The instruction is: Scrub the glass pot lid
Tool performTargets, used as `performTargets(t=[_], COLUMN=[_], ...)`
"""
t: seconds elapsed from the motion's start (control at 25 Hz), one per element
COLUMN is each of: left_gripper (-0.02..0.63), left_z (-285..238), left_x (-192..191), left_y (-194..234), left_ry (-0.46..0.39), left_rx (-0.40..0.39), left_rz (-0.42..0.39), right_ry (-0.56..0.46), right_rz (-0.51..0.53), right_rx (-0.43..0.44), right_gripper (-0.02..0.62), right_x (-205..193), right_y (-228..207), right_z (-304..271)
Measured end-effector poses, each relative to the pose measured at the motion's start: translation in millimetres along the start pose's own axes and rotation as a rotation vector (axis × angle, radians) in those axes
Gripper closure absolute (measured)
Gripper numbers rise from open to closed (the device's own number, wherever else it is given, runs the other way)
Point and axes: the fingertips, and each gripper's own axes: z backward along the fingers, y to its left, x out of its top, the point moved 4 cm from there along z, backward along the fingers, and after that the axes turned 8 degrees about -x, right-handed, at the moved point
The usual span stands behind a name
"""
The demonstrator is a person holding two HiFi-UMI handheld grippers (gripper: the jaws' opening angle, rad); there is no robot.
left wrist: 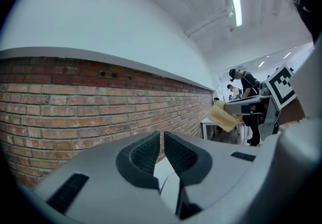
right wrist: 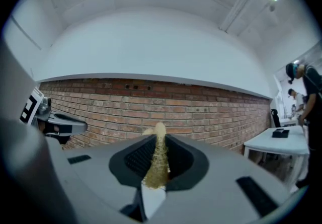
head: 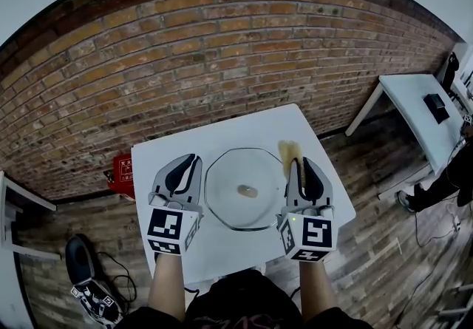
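the glass pot lid (head: 244,188) lies in the middle of the table (head: 222,131). the left gripper (left wrist: 162,146) is shut and empty. the right gripper (head: 297,166) pinches a yellow scrubber (right wrist: 157,162). nothing holds the lid, so a hard rub may slide it off the edge.

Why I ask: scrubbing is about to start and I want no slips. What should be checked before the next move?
1. Yellow scrub sponge clamped in the right gripper: ok, the jaws are closed on it and its tip sticks out in front.
2. Left gripper empty: ok, jaws together with nothing between them.
3. Round glass pot lid lying flat on the white table, between the two grippers: ok.
4. Lid steadied against sliding: not ok, neither gripper appears to touch it.
5. Sponge wet or soapy: cannot tell.
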Motion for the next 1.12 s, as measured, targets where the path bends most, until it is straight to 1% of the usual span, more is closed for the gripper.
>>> performTargets(t=[0.2, 0.48, 0.72, 0.96, 1.12], left_gripper=[0.591, 0.591, 0.591, 0.591, 0.591], left_z=[-7.6, -3.8, -2.1, -5.6, -6.8], left_x=[-27.2, -75.4, -118.8, -134.3, -148.7], left_y=[-3.7, -12.9, -18.1, -14.2, -10.8], left_ry=[0.054, 0.131, 0.209, 0.234, 0.249], left_rx=[0.004, 0.034, 0.050, 0.054, 0.054], left_rz=[0.029, 0.110, 0.151, 0.171, 0.241], right_ry=[0.056, 0.158, 0.219, 0.229, 0.231], right_rz=[-0.001, 0.001, -0.001, -0.002, 0.010], right_rx=[0.024, 0.077, 0.114, 0.117, 0.127], right_gripper=[0.538, 0.538, 0.538, 0.538, 0.538], right_x=[-28.2, -75.2, -114.9, -122.4, -125.0], right_y=[3.1, 8.3, 17.1, 18.5, 21.8], right_z=[-7.8, -8.6, -12.3, -18.9, -23.5])
